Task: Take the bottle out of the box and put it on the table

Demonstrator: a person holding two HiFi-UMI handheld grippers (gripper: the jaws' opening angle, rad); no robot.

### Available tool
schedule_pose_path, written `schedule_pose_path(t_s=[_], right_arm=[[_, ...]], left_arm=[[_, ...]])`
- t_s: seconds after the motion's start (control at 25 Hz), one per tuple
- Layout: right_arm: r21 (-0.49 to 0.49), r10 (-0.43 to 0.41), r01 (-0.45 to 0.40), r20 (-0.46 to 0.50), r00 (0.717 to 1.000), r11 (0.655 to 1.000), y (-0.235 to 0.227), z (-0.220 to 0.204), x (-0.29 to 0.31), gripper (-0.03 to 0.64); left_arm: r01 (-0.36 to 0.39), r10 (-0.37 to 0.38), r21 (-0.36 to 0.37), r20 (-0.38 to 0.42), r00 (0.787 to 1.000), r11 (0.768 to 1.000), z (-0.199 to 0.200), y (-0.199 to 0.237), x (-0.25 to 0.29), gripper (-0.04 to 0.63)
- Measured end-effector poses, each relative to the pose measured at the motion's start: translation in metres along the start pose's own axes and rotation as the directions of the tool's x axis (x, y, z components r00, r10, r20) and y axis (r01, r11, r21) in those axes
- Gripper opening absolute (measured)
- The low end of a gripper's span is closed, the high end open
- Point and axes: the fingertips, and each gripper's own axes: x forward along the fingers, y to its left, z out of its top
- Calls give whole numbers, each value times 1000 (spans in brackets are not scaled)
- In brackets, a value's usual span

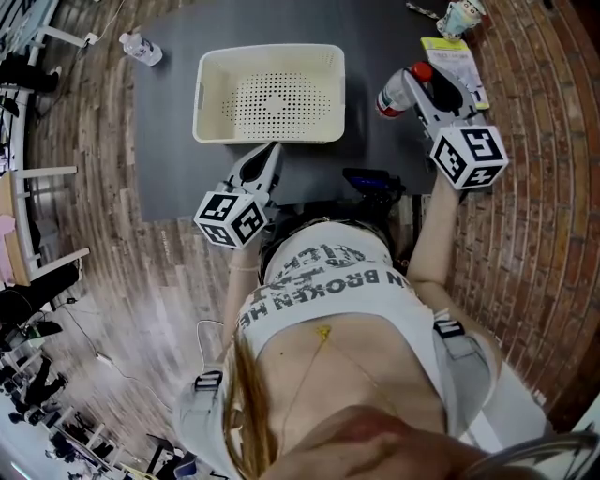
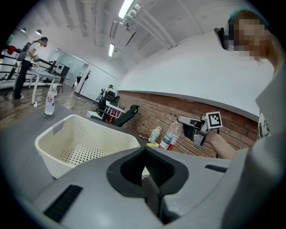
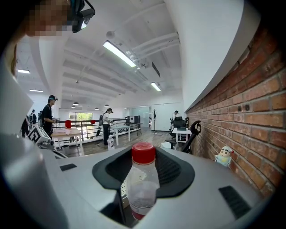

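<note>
A clear bottle (image 1: 394,97) with a red cap stands upright in my right gripper (image 1: 417,89), to the right of the cream perforated basket (image 1: 270,52) on the dark table (image 1: 169,141). In the right gripper view the bottle (image 3: 142,183) fills the gap between the dark pads. From the left gripper view the same bottle (image 2: 169,137) shows beyond the basket (image 2: 49,154), its base hidden. My left gripper (image 1: 265,159) hangs at the basket's near wall with jaws together and nothing in them. The basket looks empty.
A second small bottle (image 1: 142,49) stands at the table's far left corner. A yellow packet (image 1: 450,56) and a small cartoon figure (image 1: 461,17) lie at the far right by the brick wall. A black object (image 1: 375,183) sits at the table's near edge.
</note>
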Motion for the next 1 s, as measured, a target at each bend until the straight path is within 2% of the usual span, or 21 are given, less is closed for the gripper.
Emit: schedule_pose_path(t_s=[0.32,1.0], right_arm=[[7,-1,1,-24,1000,1000,-4,-18,6,155],[23,-37,42,-194,980,999,-18,-118,28,155]], left_arm=[[1,-1,3,-4,1000,1000,2,-1,2,3],[-9,9,-6,-9,1000,1000,0,1,2,3]])
